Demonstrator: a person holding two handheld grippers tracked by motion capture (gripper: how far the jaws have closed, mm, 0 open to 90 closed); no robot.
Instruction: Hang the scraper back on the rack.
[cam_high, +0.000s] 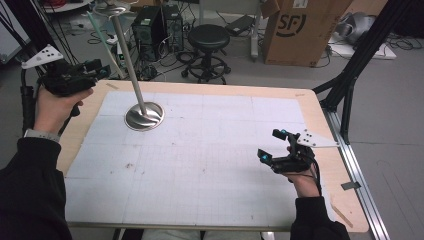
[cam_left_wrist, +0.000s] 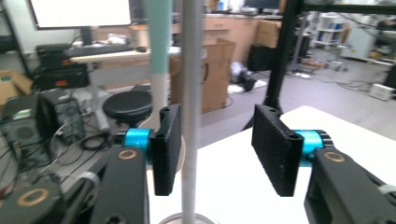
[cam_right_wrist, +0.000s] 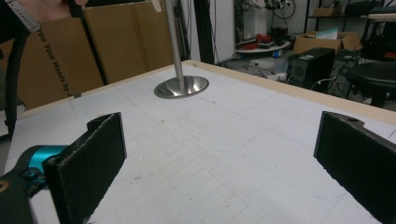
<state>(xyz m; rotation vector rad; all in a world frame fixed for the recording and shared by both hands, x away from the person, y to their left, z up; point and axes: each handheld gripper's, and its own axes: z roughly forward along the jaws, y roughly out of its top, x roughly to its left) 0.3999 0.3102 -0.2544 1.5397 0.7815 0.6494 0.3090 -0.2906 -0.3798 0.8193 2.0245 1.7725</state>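
Observation:
A metal stand with a round shiny base and a thin upright pole is on the white gridded mat at the back left. My left gripper is held up over the table's left edge, just left of the pole. In the left gripper view the pole shows in the gap of the left gripper, close beside the left pad, and the pads stand apart without pressing it. My right gripper hovers low at the right, open and holding nothing, facing the base.
Beyond the table's far edge stand a black stool, computer towers and a large cardboard box. A black frame leg rises past the right corner. A metal rail runs along the right edge.

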